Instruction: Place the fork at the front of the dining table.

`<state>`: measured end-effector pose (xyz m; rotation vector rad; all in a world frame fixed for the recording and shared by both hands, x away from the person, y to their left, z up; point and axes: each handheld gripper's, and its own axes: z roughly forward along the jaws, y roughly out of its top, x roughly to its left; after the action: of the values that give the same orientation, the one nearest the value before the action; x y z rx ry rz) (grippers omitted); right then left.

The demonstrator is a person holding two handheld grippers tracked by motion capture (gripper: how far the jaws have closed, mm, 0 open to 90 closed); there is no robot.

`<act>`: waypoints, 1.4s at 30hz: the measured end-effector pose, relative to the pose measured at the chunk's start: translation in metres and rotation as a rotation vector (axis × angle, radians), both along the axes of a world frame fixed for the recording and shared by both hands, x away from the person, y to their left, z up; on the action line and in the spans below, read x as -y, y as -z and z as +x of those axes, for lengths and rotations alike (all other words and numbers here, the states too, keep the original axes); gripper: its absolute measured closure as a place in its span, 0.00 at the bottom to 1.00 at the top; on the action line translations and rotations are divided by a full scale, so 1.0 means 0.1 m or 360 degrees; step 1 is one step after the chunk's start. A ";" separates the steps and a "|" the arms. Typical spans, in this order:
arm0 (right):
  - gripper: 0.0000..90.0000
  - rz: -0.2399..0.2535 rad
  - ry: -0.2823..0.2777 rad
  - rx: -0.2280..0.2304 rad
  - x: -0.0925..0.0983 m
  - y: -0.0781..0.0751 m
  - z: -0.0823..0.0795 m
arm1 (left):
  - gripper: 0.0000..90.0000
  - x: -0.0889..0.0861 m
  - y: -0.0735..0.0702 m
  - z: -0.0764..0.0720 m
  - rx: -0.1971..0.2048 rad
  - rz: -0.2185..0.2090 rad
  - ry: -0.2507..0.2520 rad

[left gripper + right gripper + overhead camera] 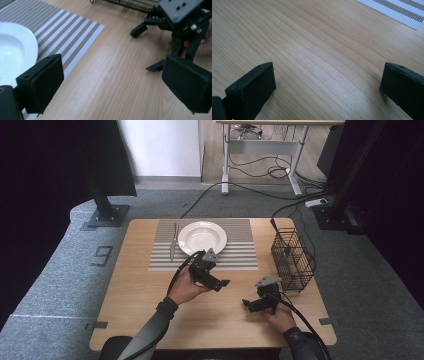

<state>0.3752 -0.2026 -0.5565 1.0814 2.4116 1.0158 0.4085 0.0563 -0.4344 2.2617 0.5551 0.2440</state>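
On wooden table [150,315], high view alone takes in whole layout: white plate [202,238] on striped placemat [240,251], fork [172,245] beside plate, black wire basket [292,261] at right edge. Left gripper [216,281] held above table just beside placemat, jaws spread, empty. Right gripper [252,304] low near basket, jaws apart, empty. Left gripper view adds right gripper's grey plate [178,8]. Right gripper view: 2 matte black pads [252,91] over bare wood grain.

Even soft light; glare spot on plate [8,53]; near jaws blurred in gripper views; dark frame edges up high.
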 end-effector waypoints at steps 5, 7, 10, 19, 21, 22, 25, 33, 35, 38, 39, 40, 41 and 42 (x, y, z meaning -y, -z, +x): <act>0.00 -0.0003 -0.0018 0.0011 0.02 0.00 -0.02 | 0.05 0.17 -0.13 0.05 0.0015 0.0001 0.0048; 0.00 -0.0003 -0.0022 0.0010 0.02 0.00 -0.04 | 0.05 0.21 -0.16 0.06 0.0020 0.0002 0.0061; 0.00 -0.0002 -0.0031 0.0005 0.03 0.00 -0.05 | 0.05 0.34 -0.25 0.10 0.0034 0.0006 0.0101; 0.00 -0.0002 -0.0047 0.0009 0.07 0.00 -0.11 | 0.06 0.57 -0.37 0.19 0.0027 -0.0018 0.0150; 0.00 -0.0004 -0.0048 0.0010 0.09 0.00 -0.13 | 0.07 0.66 -0.41 0.22 0.0024 -0.0032 0.0164; 0.00 -0.0001 -0.0045 0.0006 0.09 0.00 -0.14 | 0.07 0.66 -0.41 0.22 0.0024 -0.0032 0.0164; 0.00 0.0000 -0.0051 0.0005 0.10 0.00 -0.15 | 0.08 0.80 -0.46 0.26 0.0022 -0.0044 0.0199; 0.00 0.0003 -0.0050 0.0007 0.11 0.01 -0.17 | 0.13 1.13 -0.55 0.31 0.0020 -0.0050 0.0280; 0.00 0.0003 -0.0051 0.0008 0.11 0.01 -0.17 | 0.15 1.20 -0.56 0.32 0.0023 -0.0046 0.0296; 0.00 -0.0001 -0.0051 0.0009 0.11 0.01 -0.17 | 0.16 1.30 -0.57 0.33 0.0030 -0.0034 0.0308; 0.00 0.0000 -0.0049 0.0008 0.11 0.01 -0.17 | 0.16 1.38 -0.57 0.35 0.0025 -0.0031 0.0320; 0.00 0.0000 -0.0049 0.0008 0.11 0.01 -0.17 | 0.17 1.38 -0.57 0.35 0.0025 -0.0031 0.0320; 0.00 0.0001 -0.0050 0.0007 0.11 0.01 -0.17 | 0.19 1.46 -0.57 0.37 0.0023 -0.0017 0.0335; 0.00 0.0001 -0.0050 0.0007 0.11 0.01 -0.17 | 0.20 1.46 -0.57 0.37 0.0023 -0.0017 0.0335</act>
<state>0.3584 -0.2140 -0.5571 1.0431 2.4323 1.0279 0.4457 -0.0896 -0.3776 2.2850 0.3063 0.1509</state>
